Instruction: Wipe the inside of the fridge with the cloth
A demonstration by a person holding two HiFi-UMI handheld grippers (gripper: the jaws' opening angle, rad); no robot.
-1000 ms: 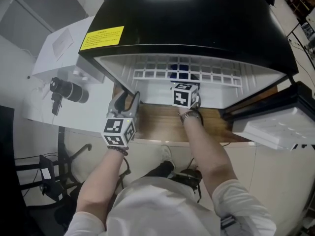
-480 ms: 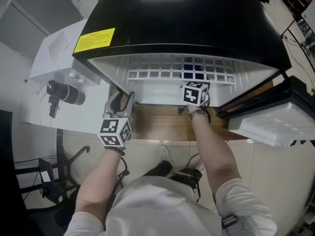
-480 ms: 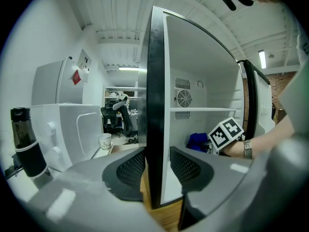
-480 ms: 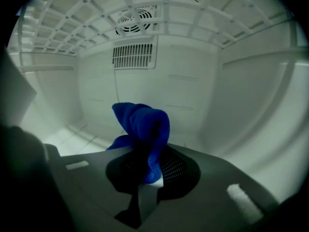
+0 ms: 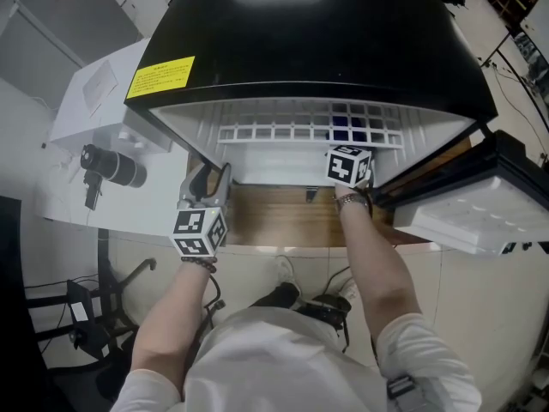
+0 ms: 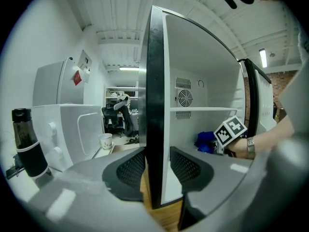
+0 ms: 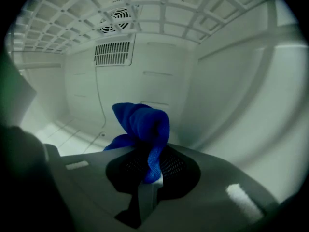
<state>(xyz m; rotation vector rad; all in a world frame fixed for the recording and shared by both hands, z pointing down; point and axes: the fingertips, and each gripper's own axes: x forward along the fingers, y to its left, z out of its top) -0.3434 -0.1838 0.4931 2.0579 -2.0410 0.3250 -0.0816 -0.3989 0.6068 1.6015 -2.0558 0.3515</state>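
The black mini fridge (image 5: 317,33) stands open on a wooden top, white inside with a wire shelf (image 5: 309,127). My left gripper (image 5: 210,177) is shut on the front edge of the fridge's left side wall (image 6: 155,105), which runs between its jaws (image 6: 154,166). My right gripper (image 7: 153,170) reaches into the lower compartment near the right wall, its marker cube (image 5: 349,166) at the opening. It is shut on a bunched blue cloth (image 7: 142,122), which rises above the pads. The cloth (image 5: 347,125) shows through the shelf from above and beside the cube (image 6: 205,141) in the left gripper view.
The fridge door (image 5: 480,217) hangs open at the right. A white box (image 5: 103,84) with a black bottle-shaped item (image 5: 116,163) stands left of the fridge. Wooden table top (image 5: 283,217) lies in front of the opening. A vent and fan grille (image 7: 115,52) sit on the back wall.
My right gripper has carried the blue cloth to the right inside the fridge. The left gripper has stayed on the side wall.
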